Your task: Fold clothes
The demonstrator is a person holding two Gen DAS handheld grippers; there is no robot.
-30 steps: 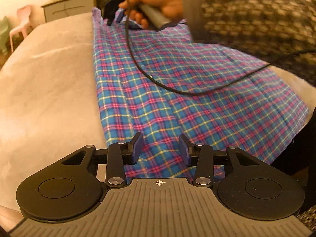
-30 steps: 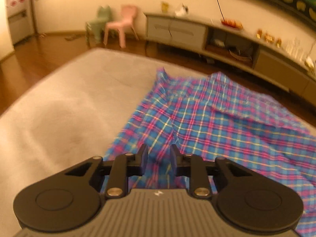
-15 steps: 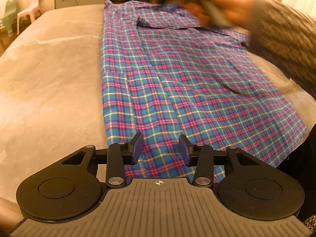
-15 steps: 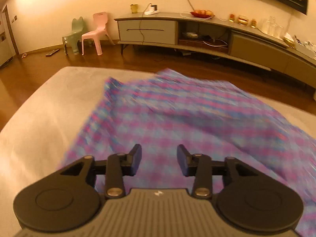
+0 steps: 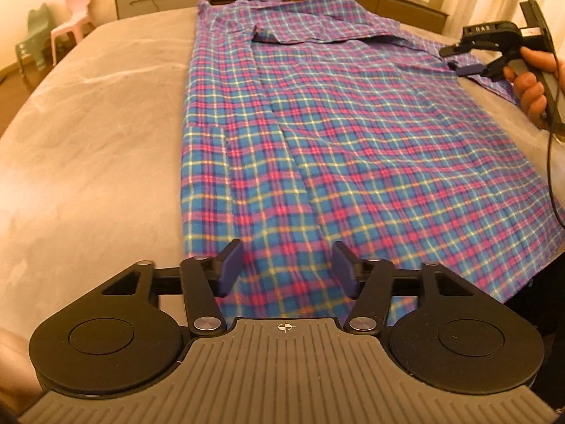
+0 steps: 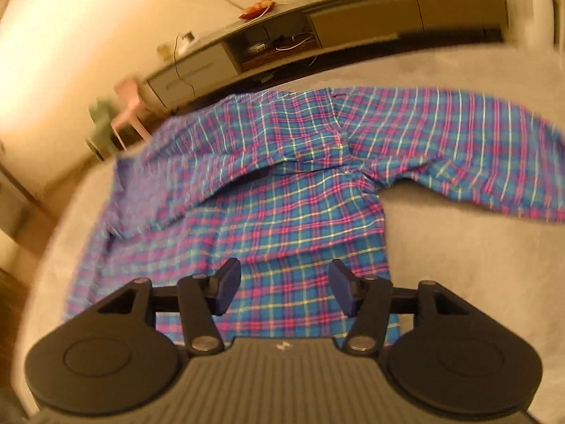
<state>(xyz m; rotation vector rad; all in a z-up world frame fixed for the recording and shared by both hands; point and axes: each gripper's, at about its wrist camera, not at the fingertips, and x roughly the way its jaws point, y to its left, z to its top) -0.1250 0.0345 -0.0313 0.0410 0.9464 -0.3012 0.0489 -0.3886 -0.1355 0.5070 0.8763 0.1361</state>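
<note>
The checked shirt point(image 5: 339, 134) lies flat on the bed point(image 5: 88, 141) so it can be folded, and both claws, the left gripper point(image 5: 287, 270) and the right gripper point(image 6: 284, 291), have just been opening and hold nothing.

One plaid shirt point(image 5: 317, 134), two grippers, two small chairs, one bed point(image 5: 88, 134).

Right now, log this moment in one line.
shirt: spread flat on bed | left gripper: jaws just opened, empty | right gripper: jaws just opened, empty
</note>
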